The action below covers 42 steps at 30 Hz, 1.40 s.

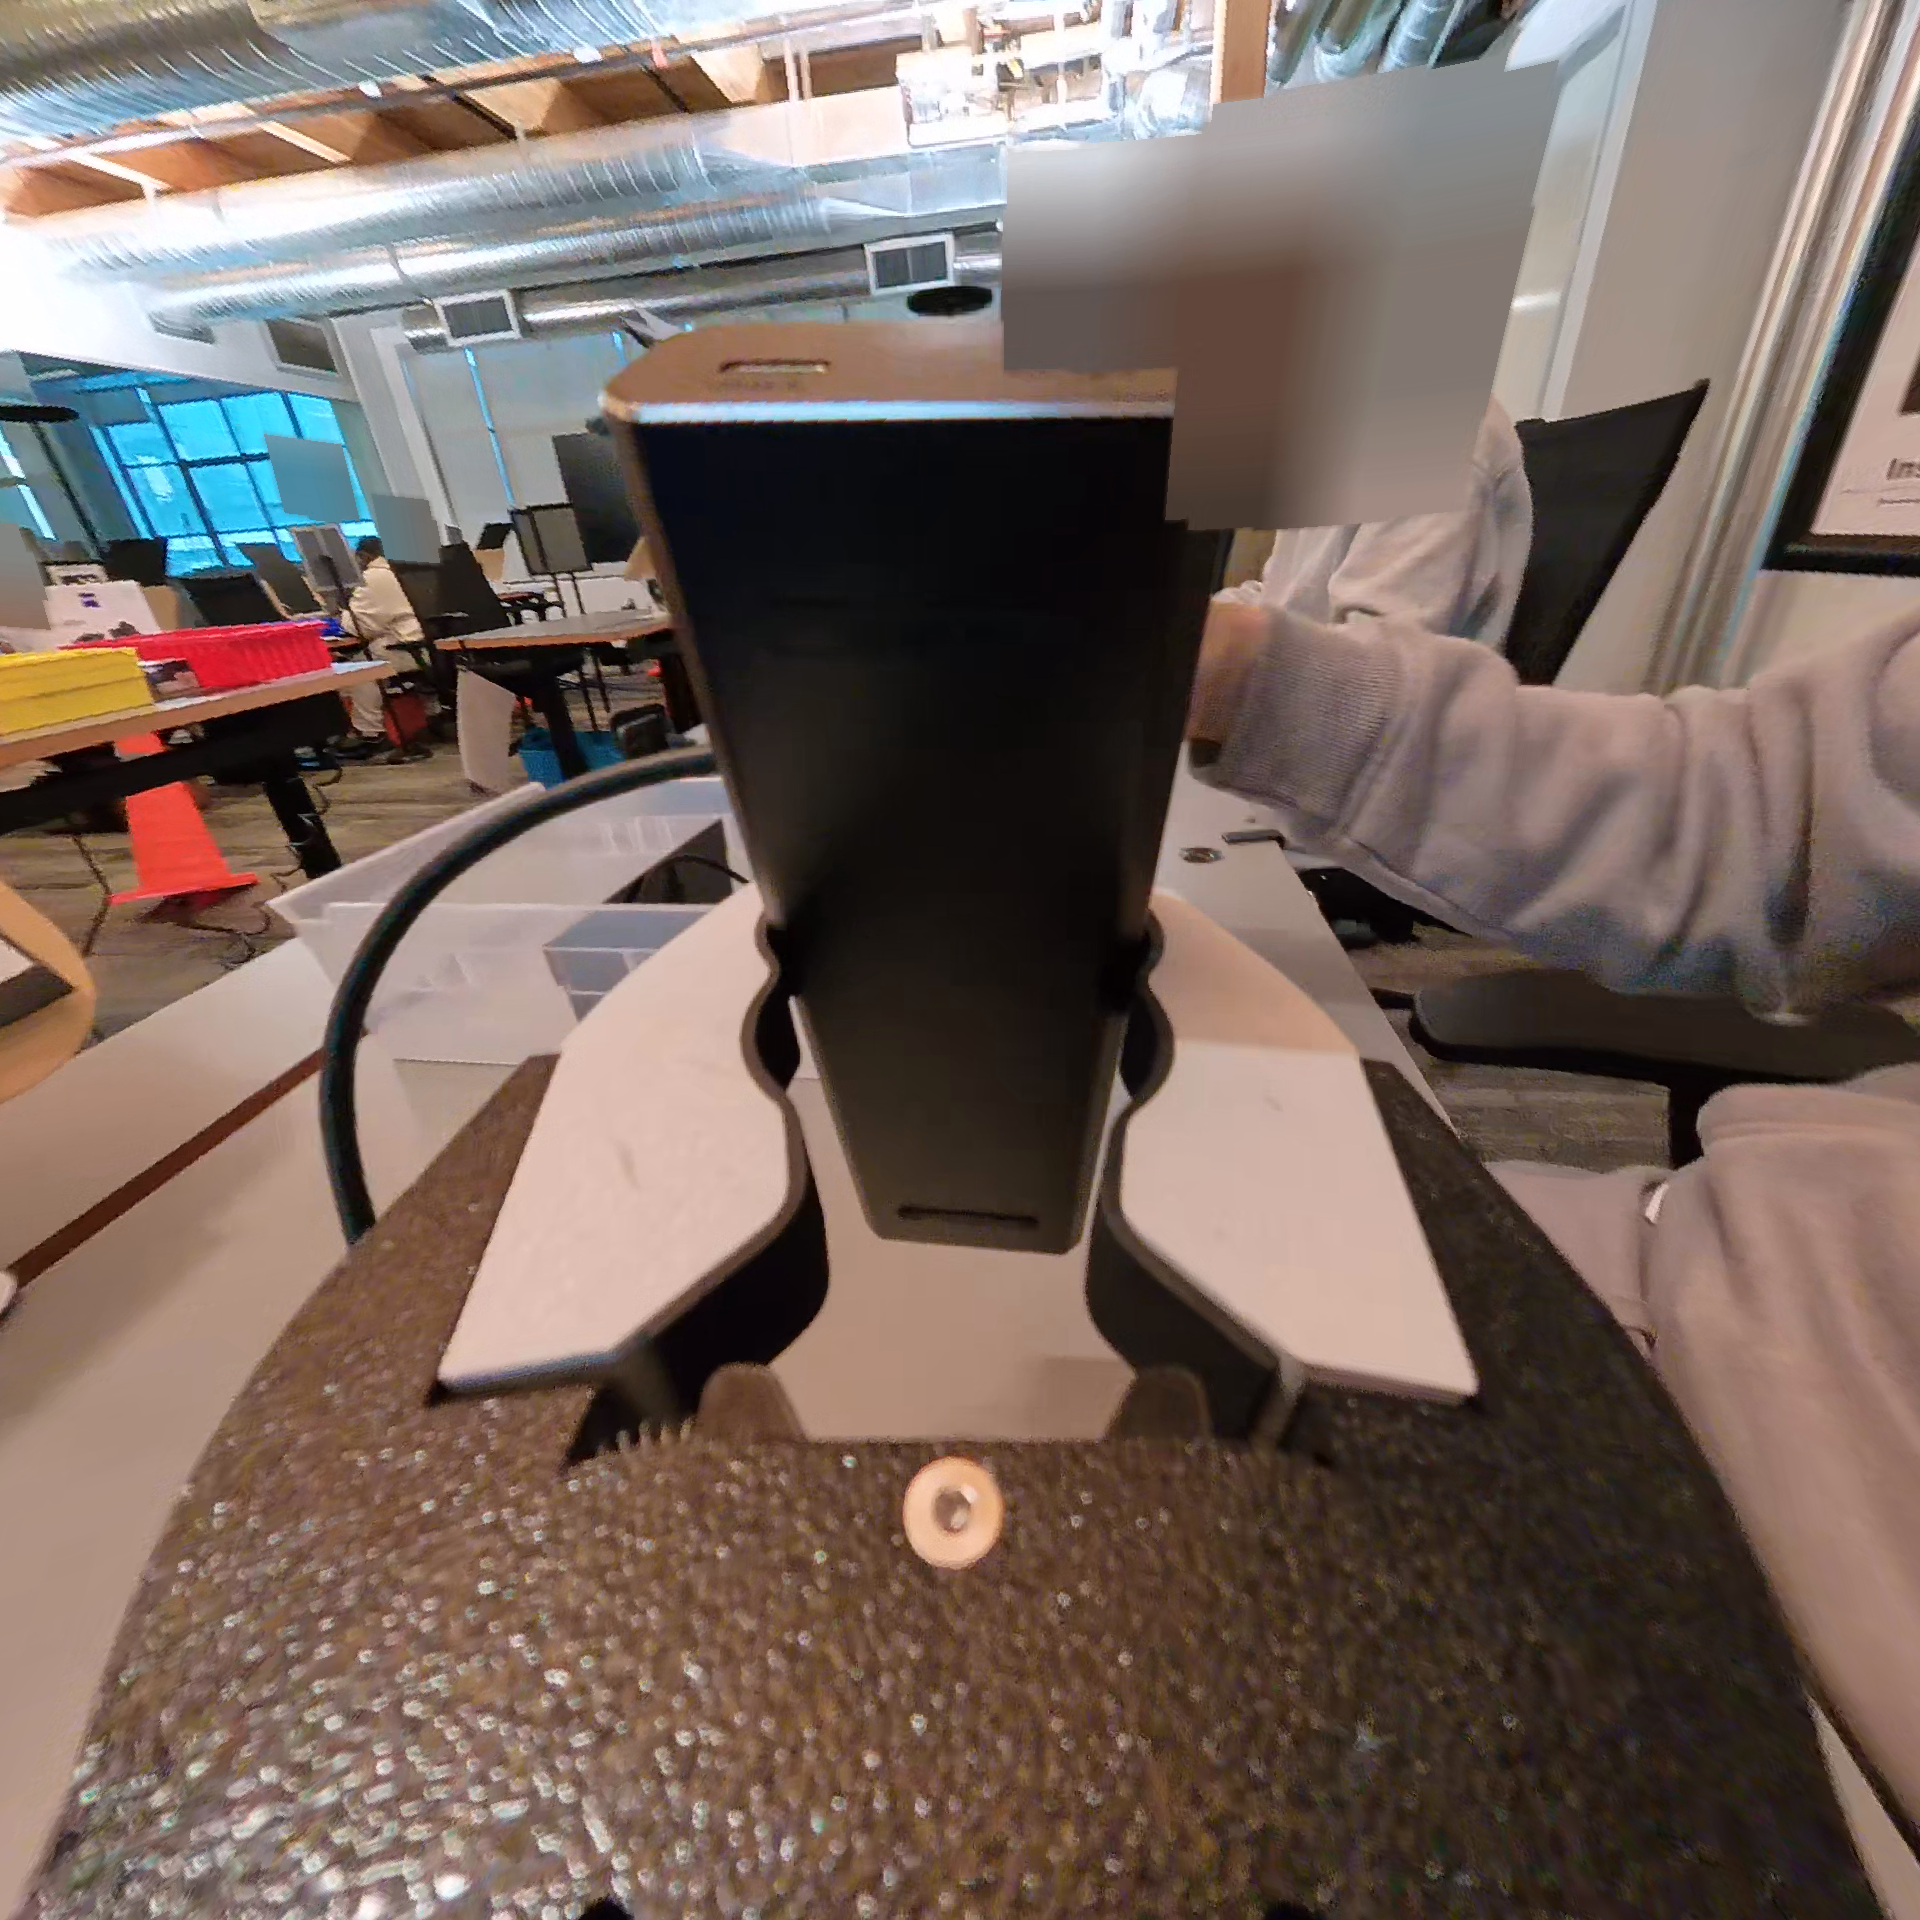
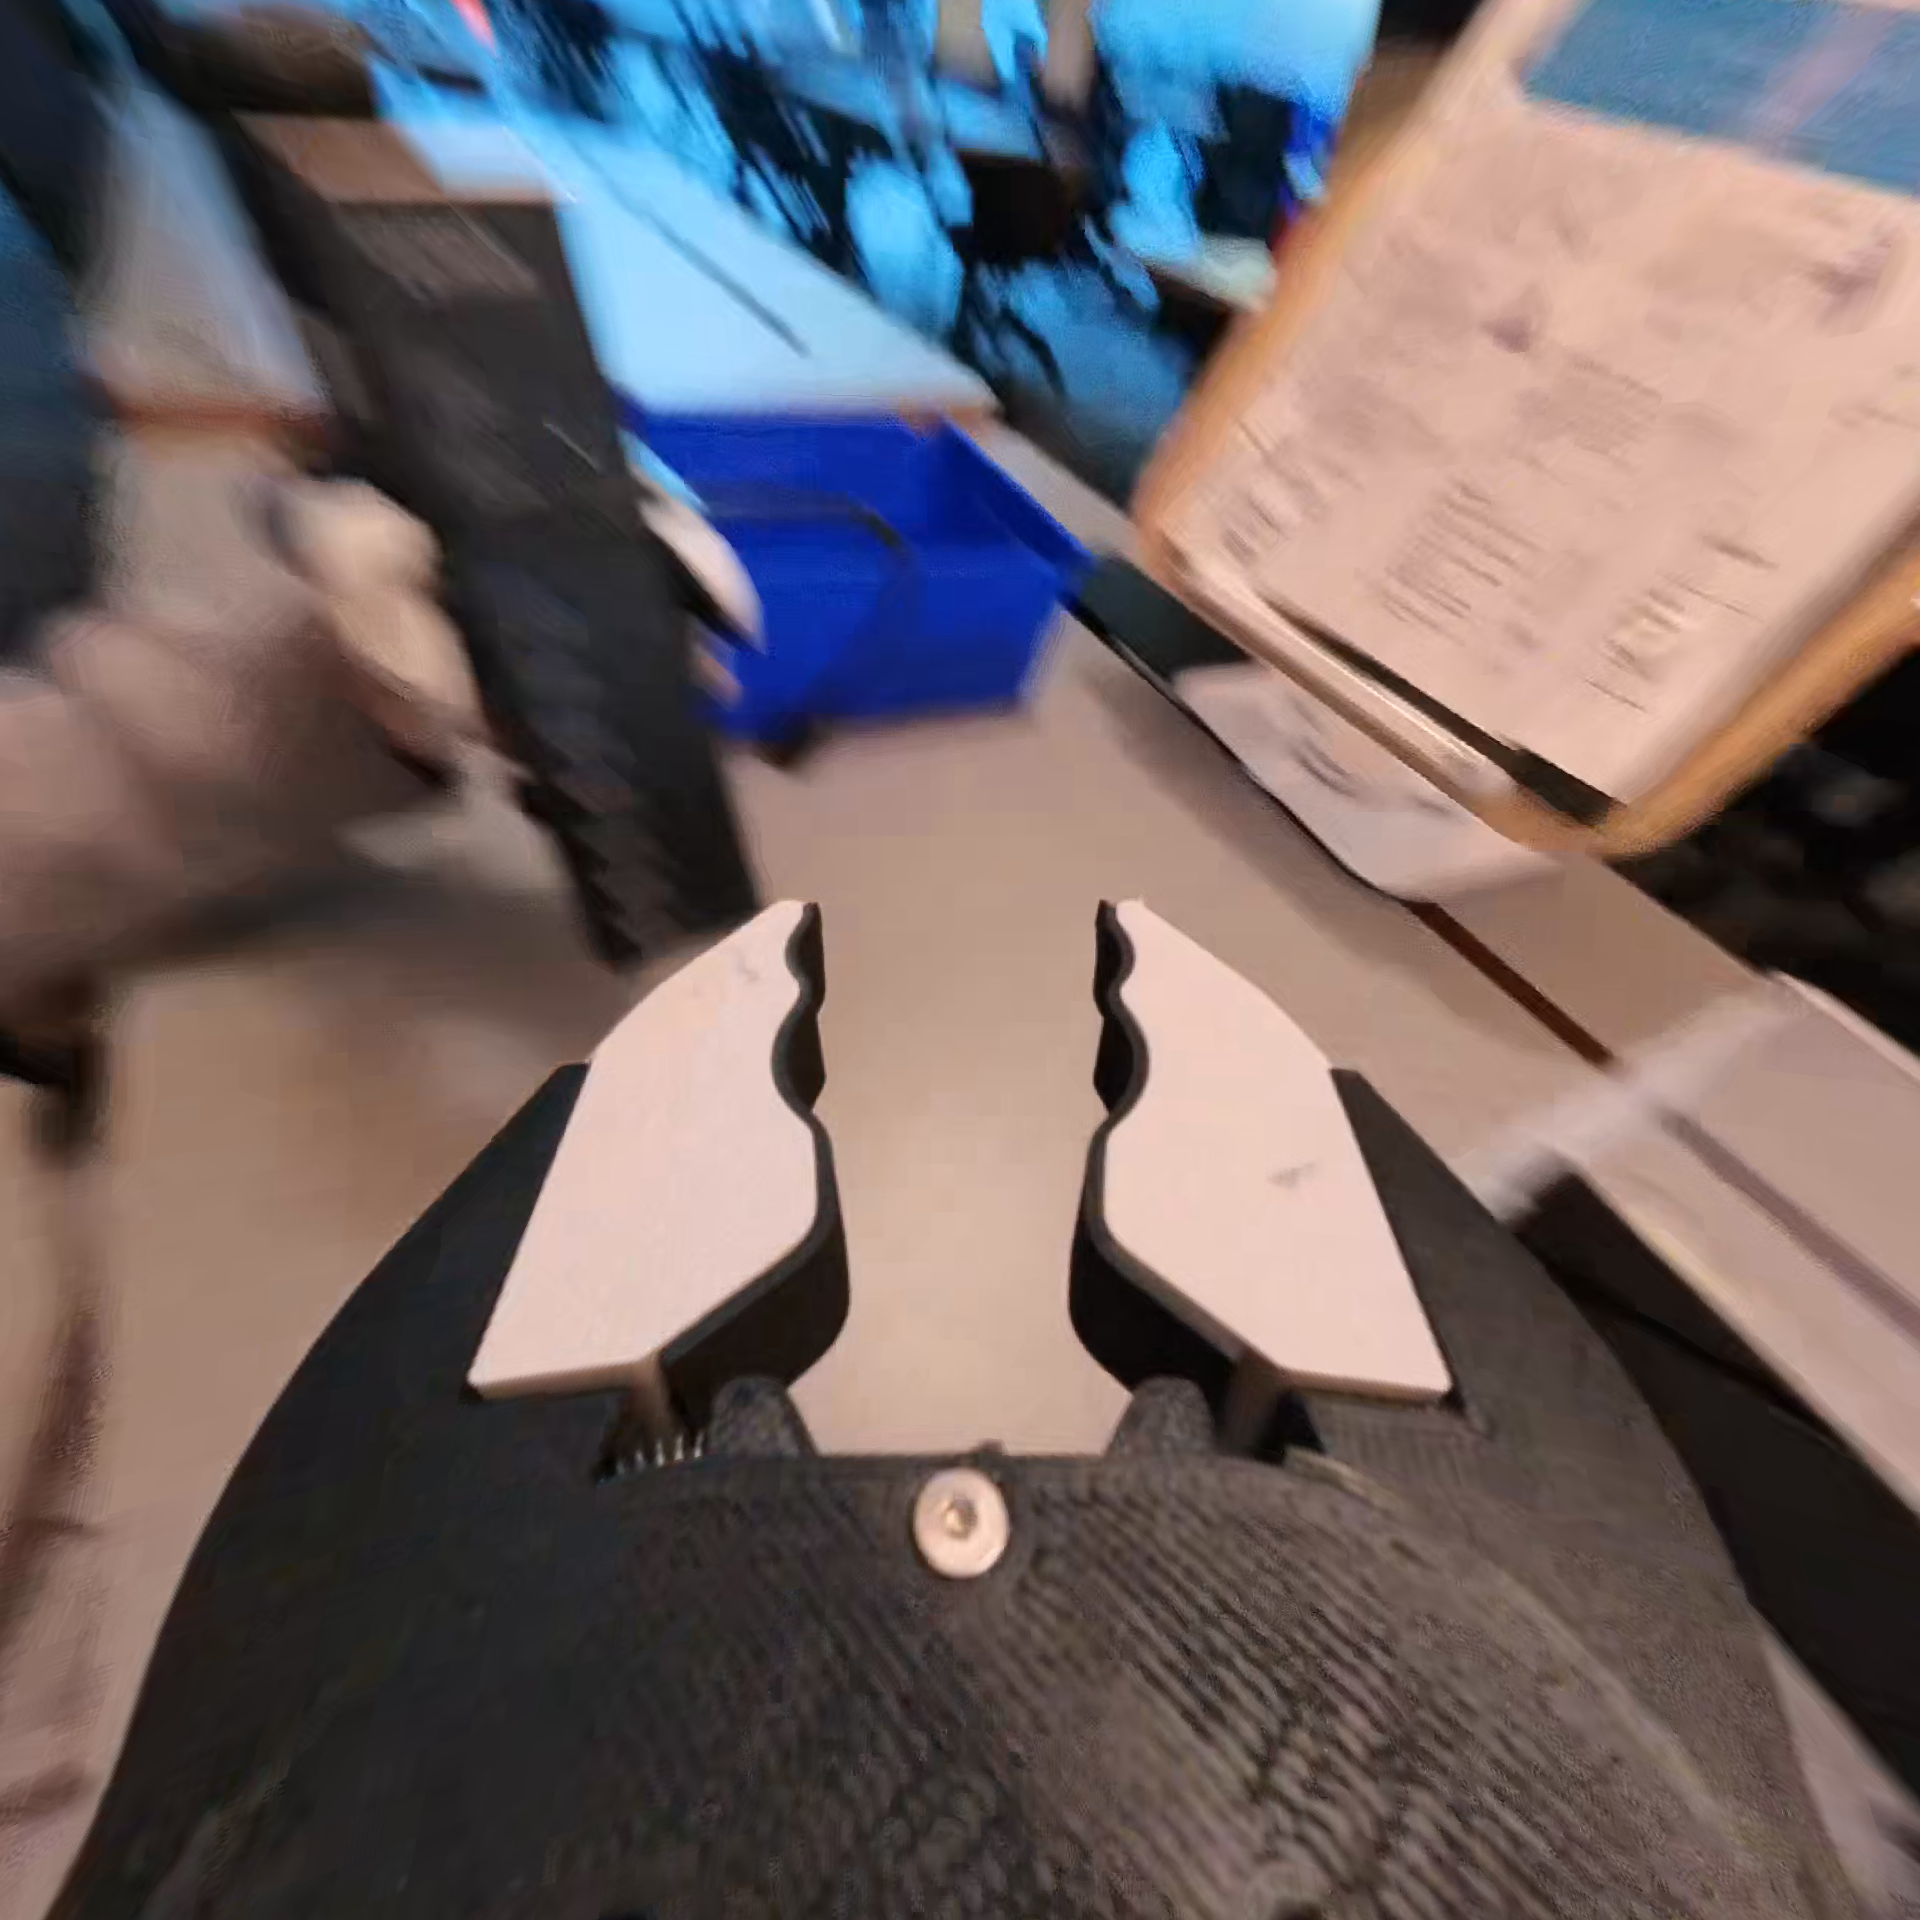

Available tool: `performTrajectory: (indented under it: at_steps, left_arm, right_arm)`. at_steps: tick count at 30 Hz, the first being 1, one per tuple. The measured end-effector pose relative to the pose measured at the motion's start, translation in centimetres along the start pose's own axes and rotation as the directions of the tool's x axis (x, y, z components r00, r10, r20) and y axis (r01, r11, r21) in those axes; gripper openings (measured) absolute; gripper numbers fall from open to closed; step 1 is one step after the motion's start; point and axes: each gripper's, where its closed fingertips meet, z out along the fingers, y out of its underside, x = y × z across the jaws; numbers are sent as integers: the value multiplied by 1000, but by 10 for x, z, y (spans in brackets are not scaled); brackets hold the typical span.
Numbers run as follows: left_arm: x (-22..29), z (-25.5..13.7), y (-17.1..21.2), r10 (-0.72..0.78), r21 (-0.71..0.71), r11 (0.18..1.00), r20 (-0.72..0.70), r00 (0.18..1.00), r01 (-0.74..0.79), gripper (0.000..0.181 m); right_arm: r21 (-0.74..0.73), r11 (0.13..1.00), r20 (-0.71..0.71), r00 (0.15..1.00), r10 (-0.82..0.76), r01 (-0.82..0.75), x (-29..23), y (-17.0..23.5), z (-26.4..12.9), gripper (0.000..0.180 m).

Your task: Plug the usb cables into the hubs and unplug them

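In the left wrist view my left gripper (image 1: pixel 956 961) is shut on a dark flat USB hub (image 1: pixel 925 748), held upright and lifted off the white table (image 1: pixel 135 1351). The hub has a slot port on its top end and one near its bottom end. A black cable (image 1: pixel 348 997) arcs from behind the hub down to the left. In the right wrist view my right gripper (image 2: pixel 956 925) is open and empty above the grey table (image 2: pixel 935 810); this view is motion-blurred. The left gripper with the hub (image 2: pixel 540 582) shows blurred at left there.
A clear plastic bin (image 1: pixel 468 935) sits behind the hub. A person's grey sleeve (image 1: pixel 1558 790) reaches in at right. A blue bin (image 2: pixel 883 582) stands on the table ahead of the right gripper, a wood-framed board with paper (image 2: pixel 1538 436) at right.
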Motion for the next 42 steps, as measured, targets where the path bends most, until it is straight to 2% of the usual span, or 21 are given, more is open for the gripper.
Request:
performTrajectory:
  at_steps: [1,3,5,9,11,12,18,21,22,25,27,28,31,33,34,39,42]
  left_arm:
    - [3,2,4,4,-13,1000,-16,1000,-4,61]
    - [9,7,12,30,-46,998,-48,998,-32,61]
    - [15,12,20,71,-97,992,-60,996,-77,61]
    - [26,21,33,173,-179,966,-95,980,-188,61]
    - [29,24,39,199,-205,954,-108,974,-218,61]
    - [29,26,42,210,-219,948,-109,972,-230,61]
    - [29,30,53,247,-281,921,-115,962,-270,61]
    - [27,29,59,243,-301,916,-116,963,-267,61]
    - [26,28,60,238,-306,915,-116,964,-262,61]
    - [24,28,62,197,-320,921,-105,975,-221,61]
    - [27,28,61,163,-312,930,-125,979,-194,61]
    - [29,29,61,146,-308,934,-138,980,-182,61]
    - [38,32,60,118,-300,939,-182,976,-170,61]
    - [46,33,60,115,-303,936,-216,970,-178,61]
    - [46,33,60,107,-307,936,-214,971,-171,61]
    - [47,33,54,45,-263,959,-216,975,-103,61]
    - [51,34,42,24,-176,982,-237,971,-67,60]
  right_arm:
    - [77,996,52,997,50,-54,-27,-13,4,49]
    - [155,972,104,981,161,-176,-62,-28,13,46]
    - [149,937,134,945,298,-316,-81,-28,21,46]
    - [101,827,151,830,536,-553,-88,-14,27,46]
    - [97,759,210,759,616,-643,-91,-11,23,40]
    - [81,741,223,737,638,-666,-92,-7,21,32]
    - [-8,700,284,670,686,-714,-104,14,25,11]
    - [-26,688,295,652,698,-725,-104,18,28,10]
    - [-32,705,273,672,688,-709,-102,21,28,12]
    - [47,846,122,844,523,-531,-87,15,24,62]
    - [123,949,91,956,280,-289,-94,-8,21,71]
    - [153,974,67,985,159,-167,-98,-18,22,74]
    - [115,993,28,999,-42,38,-103,-30,33,74]
    - [82,995,34,997,-64,61,-101,-30,42,72]
    - [86,994,88,993,-75,68,-107,-31,43,59]
    - [139,990,117,993,4,-20,-102,-36,40,58]
    - [198,979,123,992,16,-40,-104,-42,33,58]
